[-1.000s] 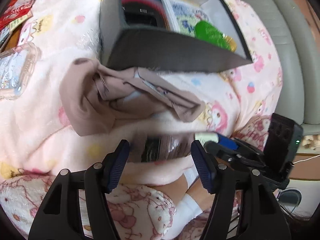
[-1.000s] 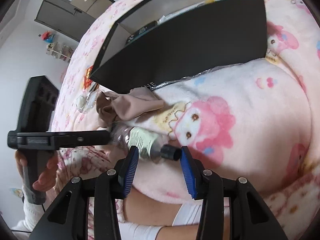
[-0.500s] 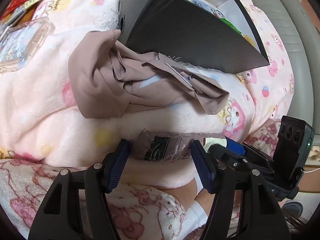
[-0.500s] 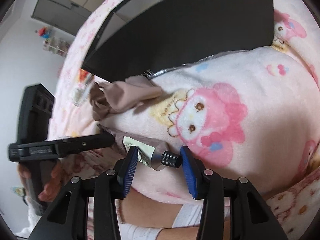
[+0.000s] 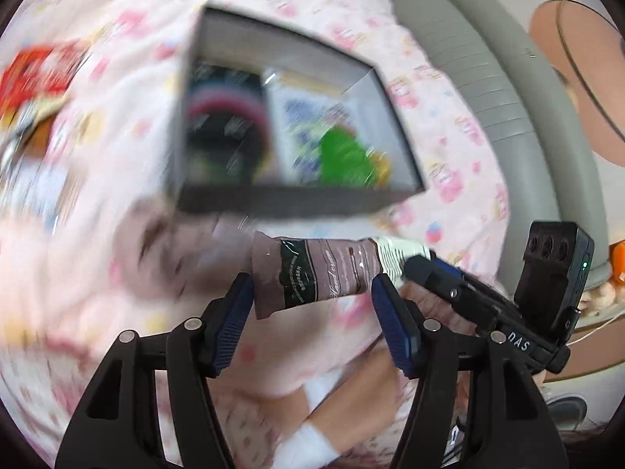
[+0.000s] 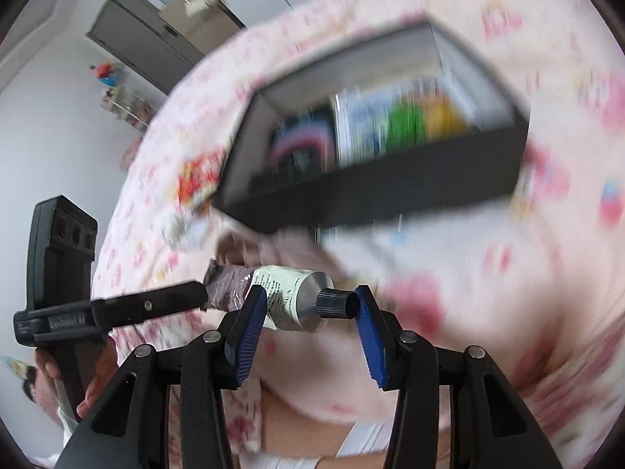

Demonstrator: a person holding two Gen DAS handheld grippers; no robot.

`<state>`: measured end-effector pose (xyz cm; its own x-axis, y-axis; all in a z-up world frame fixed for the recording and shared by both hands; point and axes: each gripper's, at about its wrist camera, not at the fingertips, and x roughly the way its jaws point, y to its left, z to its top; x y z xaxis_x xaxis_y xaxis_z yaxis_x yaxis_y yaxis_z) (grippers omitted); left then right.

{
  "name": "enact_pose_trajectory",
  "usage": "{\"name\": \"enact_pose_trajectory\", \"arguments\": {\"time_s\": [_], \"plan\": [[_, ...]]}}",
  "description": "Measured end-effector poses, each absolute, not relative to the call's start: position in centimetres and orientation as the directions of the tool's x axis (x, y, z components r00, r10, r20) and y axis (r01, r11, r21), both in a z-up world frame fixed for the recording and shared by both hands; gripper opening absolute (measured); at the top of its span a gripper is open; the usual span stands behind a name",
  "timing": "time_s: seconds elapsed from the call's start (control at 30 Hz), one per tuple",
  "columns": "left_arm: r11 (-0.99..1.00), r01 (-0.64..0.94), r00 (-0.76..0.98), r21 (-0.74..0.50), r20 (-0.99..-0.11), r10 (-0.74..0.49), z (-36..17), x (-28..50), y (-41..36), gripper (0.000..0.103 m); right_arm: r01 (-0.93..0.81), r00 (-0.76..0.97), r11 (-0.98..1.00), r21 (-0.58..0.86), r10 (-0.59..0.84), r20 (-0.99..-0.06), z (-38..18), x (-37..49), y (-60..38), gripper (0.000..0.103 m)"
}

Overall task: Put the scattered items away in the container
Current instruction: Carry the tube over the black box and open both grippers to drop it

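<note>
Left wrist view: both grippers, left gripper point(image 5: 310, 310) and right gripper point(image 6: 308, 314), clamp one hand cream tube point(image 5: 320, 277) endwise; uneven release could drop it short of the black box point(image 5: 297, 199) at 12 o'clock.

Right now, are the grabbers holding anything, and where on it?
Yes, one tube of hand cream, held at both ends. The left gripper pinches its flat crimped end; the right gripper pinches the cap end, one finger against the black cap.

2 wrist fisheyes, close, facing the box point(image 5: 297, 199), sharing tube point(image 6: 289, 301)
</note>
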<state>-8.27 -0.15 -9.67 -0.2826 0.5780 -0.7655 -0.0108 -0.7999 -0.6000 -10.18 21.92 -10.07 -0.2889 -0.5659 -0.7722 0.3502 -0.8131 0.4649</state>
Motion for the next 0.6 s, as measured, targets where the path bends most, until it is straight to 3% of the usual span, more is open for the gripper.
{"name": "enact_pose_trajectory", "arguments": {"time_s": [0.23, 0.4, 0.6], "plan": [[-0.826, -0.040, -0.336, -0.562, -0.771, 0.541, -7.6, -20.3, 3.0, 0.063, 0.373, -0.385, -0.831, 0.412, -0.543, -0.747, -6.5, -21.7, 20.7, 0.042], [-0.828, 0.031, -0.261, -0.559, -0.804, 0.534, -12.3, -28.3, 3.8, 0.063, 0.334, -0.285, -0.841, 0.426, -0.521, -0.805, -9.9, -31.1, 20.4, 0.042], [-0.851, 0.098, -0.189, -0.516, -0.849, 0.494, -17.8, -32.5, 4.5, 0.063, 0.301, -0.233, -0.875, 0.380, -0.453, -0.860, -14.8, -36.8, 18.9, 0.041]]}}
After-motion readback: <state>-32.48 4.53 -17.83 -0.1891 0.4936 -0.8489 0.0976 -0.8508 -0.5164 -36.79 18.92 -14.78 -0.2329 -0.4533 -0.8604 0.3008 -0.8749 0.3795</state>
